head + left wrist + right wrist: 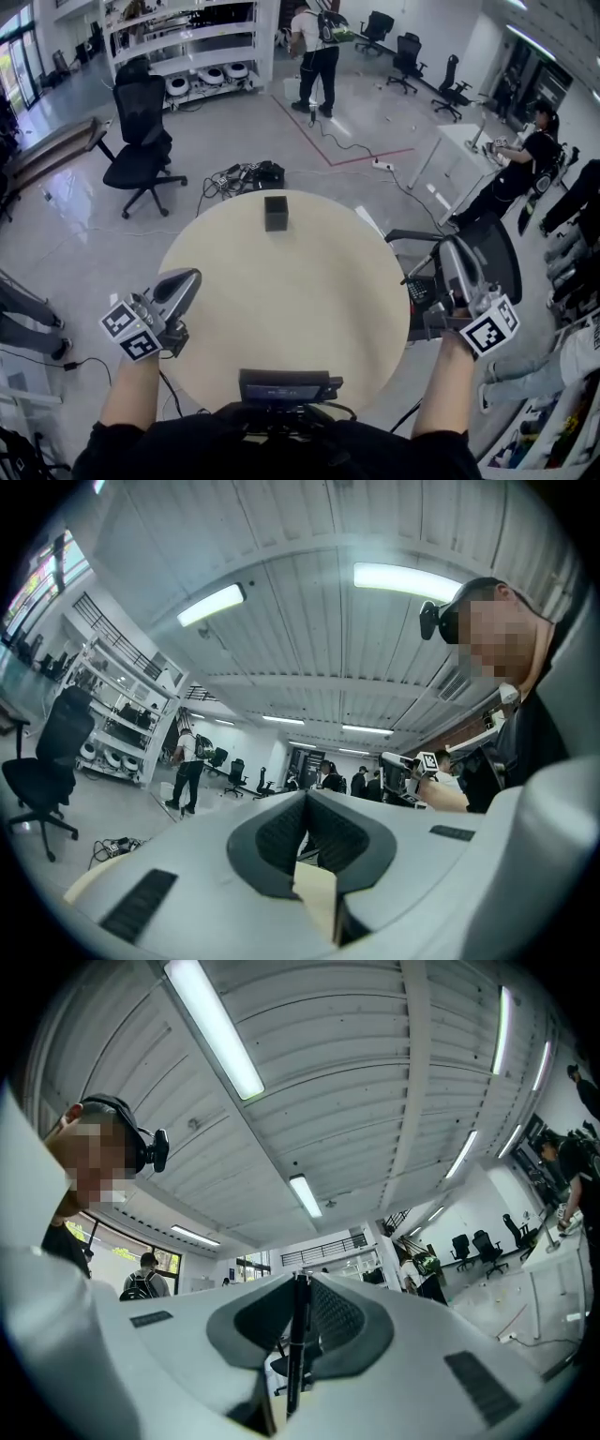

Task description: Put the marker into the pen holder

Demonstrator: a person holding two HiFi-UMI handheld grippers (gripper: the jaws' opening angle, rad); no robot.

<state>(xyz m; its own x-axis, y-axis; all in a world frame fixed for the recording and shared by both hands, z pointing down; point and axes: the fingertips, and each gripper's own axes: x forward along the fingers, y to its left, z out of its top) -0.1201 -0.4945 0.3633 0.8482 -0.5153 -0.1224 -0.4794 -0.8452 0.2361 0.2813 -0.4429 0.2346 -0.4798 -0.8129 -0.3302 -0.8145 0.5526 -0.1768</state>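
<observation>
A small black pen holder stands upright on the far part of the round beige table. My right gripper hovers off the table's right edge, pointing up and away. In the right gripper view a thin black marker stands between the ribbed pads, and the right gripper is shut on it. My left gripper hangs over the table's left edge. In the left gripper view the left gripper has its tips together with nothing between them.
A black office chair stands on the floor at the back left. Another chair sits close by the table's right side. Cables lie on the floor behind the table. People stand at the back and right. A dark device sits at the near edge.
</observation>
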